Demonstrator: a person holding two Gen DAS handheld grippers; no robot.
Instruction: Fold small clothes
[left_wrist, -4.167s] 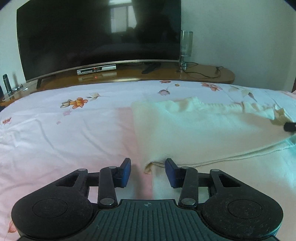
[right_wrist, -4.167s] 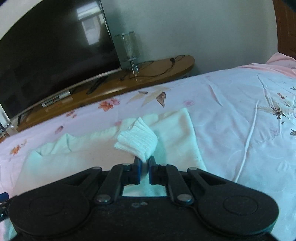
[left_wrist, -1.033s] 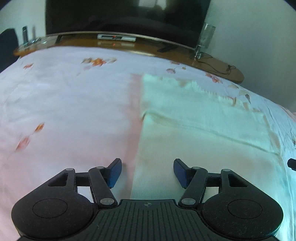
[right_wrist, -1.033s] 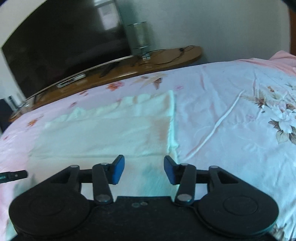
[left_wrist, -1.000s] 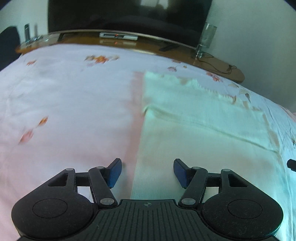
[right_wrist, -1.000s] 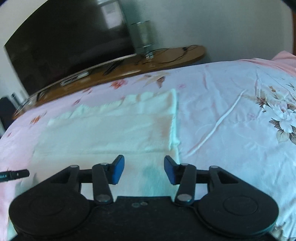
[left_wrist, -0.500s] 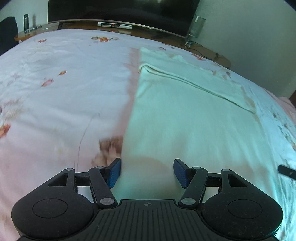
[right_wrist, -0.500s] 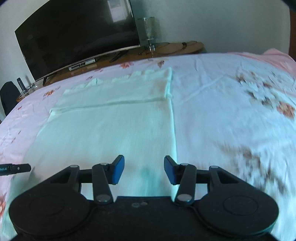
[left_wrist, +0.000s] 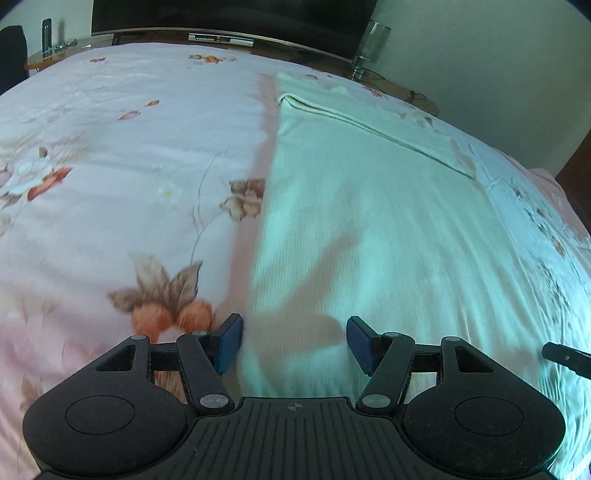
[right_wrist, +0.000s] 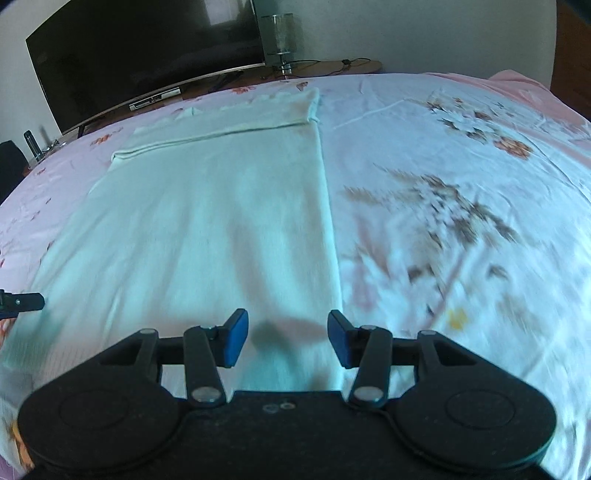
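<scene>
A pale cream garment (left_wrist: 369, 221) lies flat on the floral bedsheet (left_wrist: 110, 166), with a folded-over band along its far end (left_wrist: 369, 125). My left gripper (left_wrist: 293, 345) is open and empty, low over the garment's near left edge. My right gripper (right_wrist: 288, 338) is open and empty, over the garment (right_wrist: 207, 221) near its near right edge. The tip of the right gripper shows at the right of the left wrist view (left_wrist: 565, 356). The left gripper's tip shows at the left of the right wrist view (right_wrist: 22, 301).
A large dark TV (right_wrist: 140, 55) stands on a wooden shelf (right_wrist: 332, 66) beyond the bed's far end, with a glass lamp (right_wrist: 282, 37) beside it. The floral sheet (right_wrist: 461, 184) spreads wide on both sides of the garment.
Both grippers have pulled back toward the near end of the garment, staying open. More of the garment's length now lies ahead of them. Earlier the right gripper let go of a folded sleeve.
</scene>
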